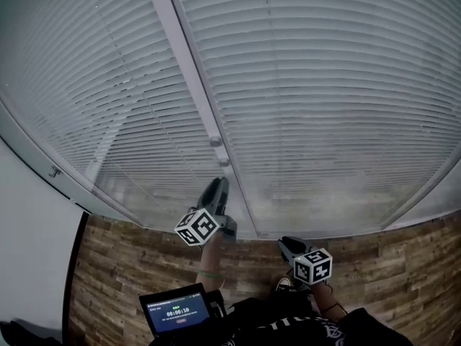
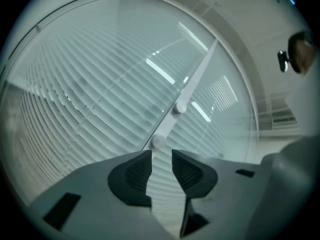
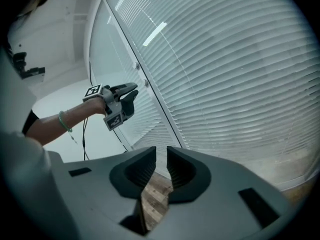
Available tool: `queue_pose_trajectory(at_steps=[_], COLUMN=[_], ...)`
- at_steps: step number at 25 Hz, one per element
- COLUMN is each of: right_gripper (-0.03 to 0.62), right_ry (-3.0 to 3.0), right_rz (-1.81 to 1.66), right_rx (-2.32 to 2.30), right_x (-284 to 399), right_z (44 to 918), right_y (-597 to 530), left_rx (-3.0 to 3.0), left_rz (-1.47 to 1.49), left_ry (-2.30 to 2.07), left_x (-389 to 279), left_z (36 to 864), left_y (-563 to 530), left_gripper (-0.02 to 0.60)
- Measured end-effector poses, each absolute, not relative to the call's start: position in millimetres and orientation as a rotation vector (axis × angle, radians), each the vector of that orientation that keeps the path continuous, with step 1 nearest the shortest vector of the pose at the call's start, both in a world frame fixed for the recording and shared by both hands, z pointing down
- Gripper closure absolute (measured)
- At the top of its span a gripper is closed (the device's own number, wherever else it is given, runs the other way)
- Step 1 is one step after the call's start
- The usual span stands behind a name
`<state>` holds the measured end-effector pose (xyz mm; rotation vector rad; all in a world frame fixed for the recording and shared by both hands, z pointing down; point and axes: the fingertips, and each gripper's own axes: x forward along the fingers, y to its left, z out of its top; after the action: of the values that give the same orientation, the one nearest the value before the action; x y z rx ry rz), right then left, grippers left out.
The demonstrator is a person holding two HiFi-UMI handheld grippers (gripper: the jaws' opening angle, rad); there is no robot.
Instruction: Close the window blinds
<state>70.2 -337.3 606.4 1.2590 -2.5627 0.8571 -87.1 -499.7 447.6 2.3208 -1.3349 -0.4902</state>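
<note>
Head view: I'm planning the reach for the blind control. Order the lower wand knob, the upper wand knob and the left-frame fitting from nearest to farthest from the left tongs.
1. The lower wand knob, just ahead of the left tongs.
2. The upper wand knob, just beyond it, higher up.
3. The left-frame fitting, far left.
</note>
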Motion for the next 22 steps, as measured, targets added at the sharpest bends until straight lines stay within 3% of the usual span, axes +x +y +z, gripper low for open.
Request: queue_pose_trajectory(at_steps=[4, 9, 13, 22], right_gripper=[0.516, 0.516, 0.516, 0.516], right_ry=[-2.558, -2.585, -2.569, -2.584], right_rz=[0.854, 0.897, 0.865, 0.793], right_rx=[1.323, 1.425, 1.474, 1.519], right_x=[64, 32, 0, -63], right_z=[600, 583, 581, 559], right_y=[-325, -287, -238, -122], left_rx=[2.498, 2.53, 2.617, 2.617], left_rz=[-0.095, 0.058, 0.26, 0.183], left_ry=[-1.34, -1.227, -1.185, -1.104], left_x=[-70, -96, -135, -189], left_z=[491, 532, 555, 570], left_y=[-448, -357, -268, -137], left_gripper=[0.47, 0.546, 0.566, 0.575])
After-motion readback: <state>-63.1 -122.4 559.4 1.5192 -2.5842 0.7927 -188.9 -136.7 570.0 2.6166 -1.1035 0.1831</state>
